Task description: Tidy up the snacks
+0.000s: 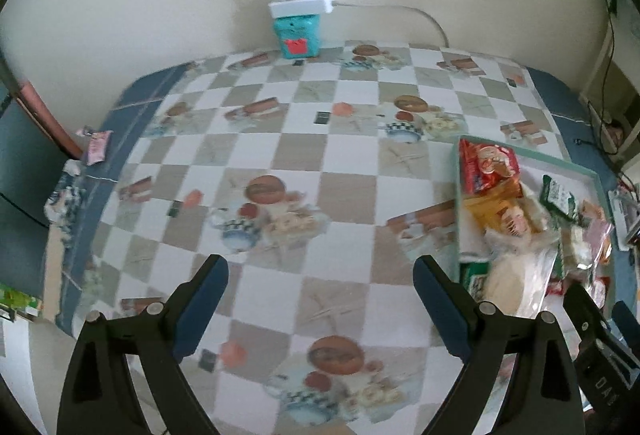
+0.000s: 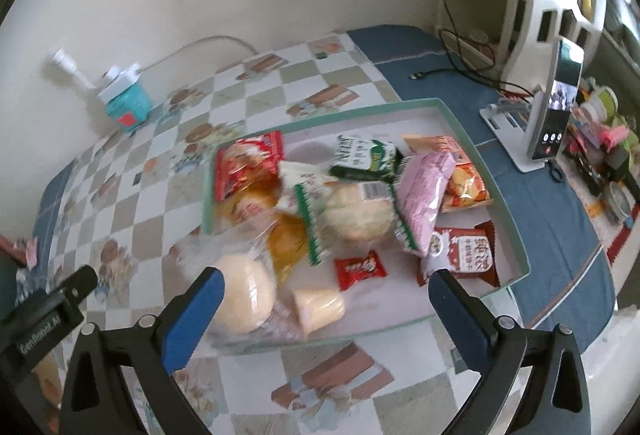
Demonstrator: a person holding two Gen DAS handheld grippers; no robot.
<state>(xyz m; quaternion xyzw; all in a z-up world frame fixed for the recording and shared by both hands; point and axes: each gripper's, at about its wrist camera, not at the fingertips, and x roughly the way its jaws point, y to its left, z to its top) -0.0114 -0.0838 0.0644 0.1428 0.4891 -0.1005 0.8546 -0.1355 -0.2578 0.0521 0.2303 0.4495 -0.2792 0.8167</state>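
2 views differ: only the right wrist view shows the phone (image 2: 556, 115) on its stand beyond the tray (image 2: 516, 235). Left gripper (image 1: 320, 299) wide open, empty, over bare worktop (image 1: 280, 155) left of tray. Right gripper (image 2: 326, 299) wide open, empty, above the tray's near edge; snack packets (image 2: 360, 203) heaped inside the tray.

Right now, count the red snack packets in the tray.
3: a large one in the tray's far left corner, a small one near the middle front, and a dark red one at the right. Others may be buried.
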